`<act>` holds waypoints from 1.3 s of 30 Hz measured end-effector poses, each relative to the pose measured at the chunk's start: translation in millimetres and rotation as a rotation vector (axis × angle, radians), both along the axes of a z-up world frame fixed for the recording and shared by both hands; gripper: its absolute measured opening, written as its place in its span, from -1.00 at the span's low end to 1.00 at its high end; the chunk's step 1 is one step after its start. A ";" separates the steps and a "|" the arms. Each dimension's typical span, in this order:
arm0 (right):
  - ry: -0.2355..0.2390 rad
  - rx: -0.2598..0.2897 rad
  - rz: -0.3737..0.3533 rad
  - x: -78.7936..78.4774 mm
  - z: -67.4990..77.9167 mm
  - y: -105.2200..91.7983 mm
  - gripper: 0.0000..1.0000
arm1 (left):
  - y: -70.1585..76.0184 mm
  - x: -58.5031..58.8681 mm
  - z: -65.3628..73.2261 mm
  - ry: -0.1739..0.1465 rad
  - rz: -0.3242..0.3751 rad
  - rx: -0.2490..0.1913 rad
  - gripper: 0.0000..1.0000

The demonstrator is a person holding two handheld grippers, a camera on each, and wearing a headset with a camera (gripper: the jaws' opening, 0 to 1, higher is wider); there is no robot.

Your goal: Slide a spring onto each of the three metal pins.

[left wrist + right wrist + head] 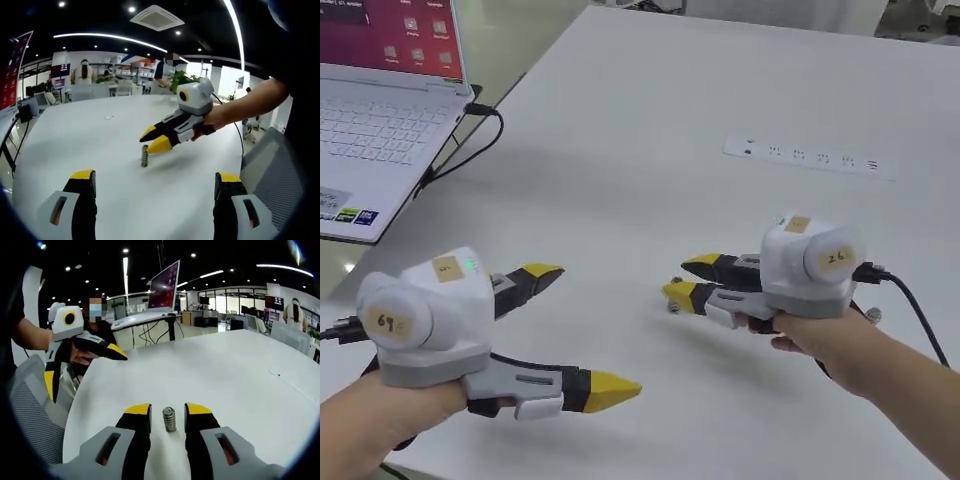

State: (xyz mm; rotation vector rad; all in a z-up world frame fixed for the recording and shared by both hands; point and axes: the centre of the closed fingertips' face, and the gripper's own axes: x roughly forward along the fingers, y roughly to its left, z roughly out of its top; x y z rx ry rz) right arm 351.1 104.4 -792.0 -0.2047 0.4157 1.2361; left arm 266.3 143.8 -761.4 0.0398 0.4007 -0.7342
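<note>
Spring [169, 419] stood upright on the white surface [650, 120], right between the yellow tips of the right gripper [688, 277]. There was a slight gap on each side: jaws partly spread, not pinching it. In the left gripper view the spring sat just below those tips. Left gripper [582, 330] was spread wide, held nothing, and sat well apart from the spring. Laptop [380, 110] and power strip [810, 158] lay further back.
</note>
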 end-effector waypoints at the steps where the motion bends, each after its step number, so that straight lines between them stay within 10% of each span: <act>1: -0.002 -0.004 0.004 -1.1 0.1 -0.4 -0.51 | -0.3 0.0 -0.3 0.001 -0.002 0.002 0.92; 23: 0.031 0.099 -0.011 -22.3 37.5 -18.3 -0.08 | -11.9 11.3 14.8 -0.024 -0.035 0.022 0.93; 39: 0.024 0.123 -0.074 -29.4 51.2 -76.4 0.22 | -23.8 12.8 17.6 -0.029 -0.051 0.026 0.93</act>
